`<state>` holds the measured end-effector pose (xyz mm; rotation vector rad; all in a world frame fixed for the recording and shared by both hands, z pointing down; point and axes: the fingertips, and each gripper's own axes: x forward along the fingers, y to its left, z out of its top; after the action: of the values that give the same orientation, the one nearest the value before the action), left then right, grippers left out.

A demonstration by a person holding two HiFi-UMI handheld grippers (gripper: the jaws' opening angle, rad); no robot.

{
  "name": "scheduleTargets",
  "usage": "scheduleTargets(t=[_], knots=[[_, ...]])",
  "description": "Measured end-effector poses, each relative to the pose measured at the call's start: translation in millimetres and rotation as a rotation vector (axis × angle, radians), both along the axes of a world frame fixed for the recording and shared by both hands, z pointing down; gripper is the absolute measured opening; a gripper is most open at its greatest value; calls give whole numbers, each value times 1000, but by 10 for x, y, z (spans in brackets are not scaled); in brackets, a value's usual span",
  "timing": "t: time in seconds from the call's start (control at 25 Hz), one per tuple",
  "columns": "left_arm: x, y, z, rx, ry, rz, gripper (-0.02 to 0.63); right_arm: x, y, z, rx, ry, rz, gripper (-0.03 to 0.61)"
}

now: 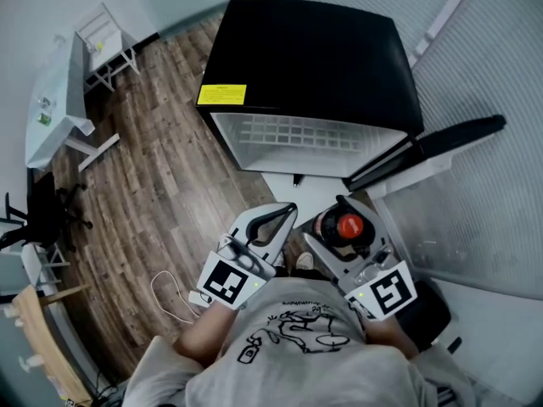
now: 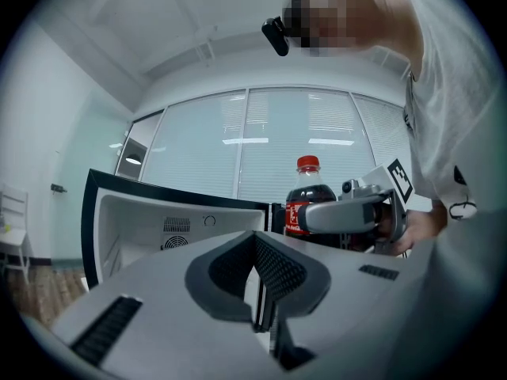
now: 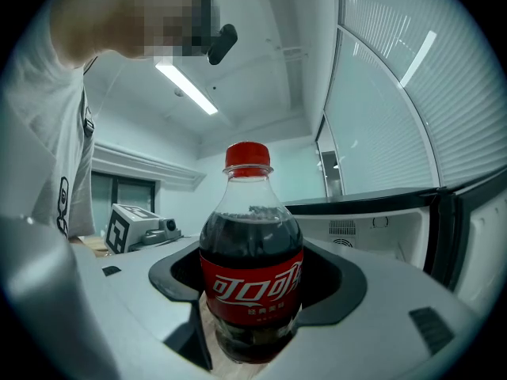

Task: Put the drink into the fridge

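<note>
Red-capped cola bottle (image 3: pixel 251 287) stands upright, clamped in the right gripper (image 1: pixel 339 219). The open fridge (image 1: pixel 314 58) lies straight ahead, seemingly a little to its left. The left gripper (image 2: pixel 261 299), jaws together and empty, sits alongside, no nearer.

The cola bottle (image 3: pixel 250 212) is clear, glossy plastic, with a smooth red cap (image 3: pixel 246 155) and a shiny red film label (image 3: pixel 250 287). The 2 tools, the left gripper (image 2: pixel 255 252) and the right gripper (image 3: pixel 257 283), have matt grey plastic shells — their inner pads (image 2: pixel 279 271) are dark and ribbed. The fridge (image 1: pixel 314 58) has a smooth black top with a soft sheen, a white plastic liner and a white wire shelf (image 1: pixel 297 131). The floor (image 1: pixel 144 185) is wood-grain planking; the T-shirt (image 1: pixel 297 354) is light printed cloth.
</note>
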<state>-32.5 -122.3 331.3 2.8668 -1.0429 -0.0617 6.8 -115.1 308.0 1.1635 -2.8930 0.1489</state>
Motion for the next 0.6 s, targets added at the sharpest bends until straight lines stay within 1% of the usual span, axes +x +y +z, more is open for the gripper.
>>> scheduleTargets(t=[0.48, 0.6], knots=[[14, -106, 155, -23, -4, 8, 2, 87, -126, 201, -3, 25, 21, 327], [45, -169, 188, -15, -9, 19, 2, 108, -188, 271, -7, 34, 25, 327]])
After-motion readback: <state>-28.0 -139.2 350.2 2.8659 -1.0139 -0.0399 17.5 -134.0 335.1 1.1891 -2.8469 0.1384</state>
